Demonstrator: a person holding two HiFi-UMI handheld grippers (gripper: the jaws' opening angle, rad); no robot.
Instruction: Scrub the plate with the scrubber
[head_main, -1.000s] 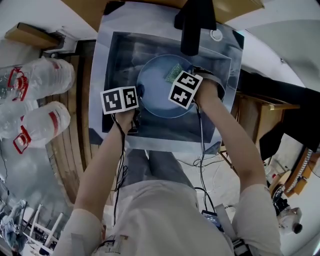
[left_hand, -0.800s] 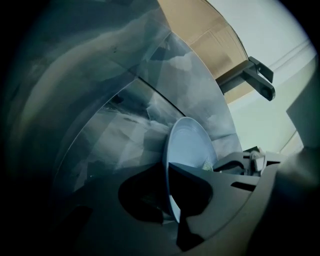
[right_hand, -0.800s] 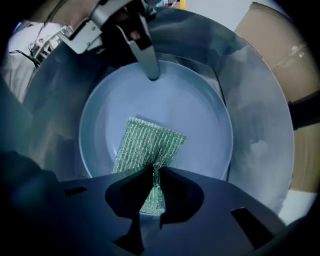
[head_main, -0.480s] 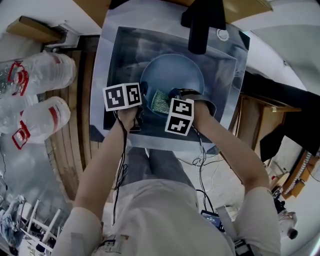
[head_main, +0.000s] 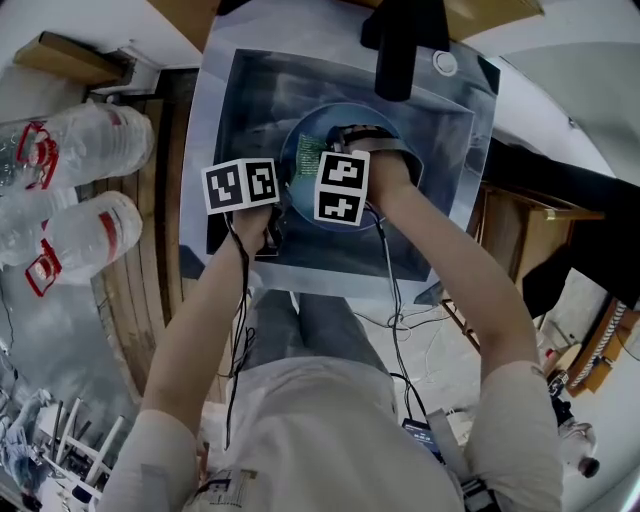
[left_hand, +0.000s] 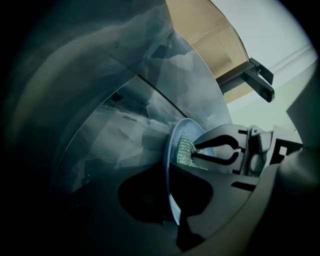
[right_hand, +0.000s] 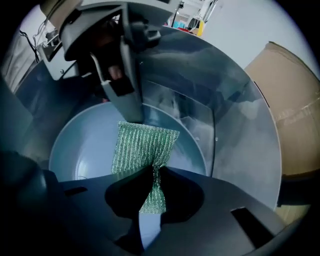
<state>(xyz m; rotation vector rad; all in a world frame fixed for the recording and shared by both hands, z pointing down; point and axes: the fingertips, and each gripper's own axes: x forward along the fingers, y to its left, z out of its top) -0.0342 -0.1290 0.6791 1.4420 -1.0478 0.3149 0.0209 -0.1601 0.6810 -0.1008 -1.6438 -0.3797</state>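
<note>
Gripping the plate: left gripper (left_hand: 172, 202), jaws clamped together on the rim of the blue plate (left_hand: 169, 165), which shows edge-on in the left gripper view.
Pinching the pad: right gripper (right_hand: 151, 197), pointing steeply down, jaws closed on the lower end of the green scrubber (right_hand: 144, 145).
Scrubber: mesh pad fanned out against the plate's inner face, its upper edge touching or just beside the left gripper's tips.
Plate position: inside the steel sink (head_main: 240, 95), in the basin below the black faucet (head_main: 400, 50).
Head view: the two marker cubes sit side by side over the plate's left part, with the scrubber just beyond them.
Surroundings: clear plastic bottles (head_main: 85, 150) with red labels lie left of the sink; a cardboard box (right_hand: 295, 100) stands past its far edge.
</note>
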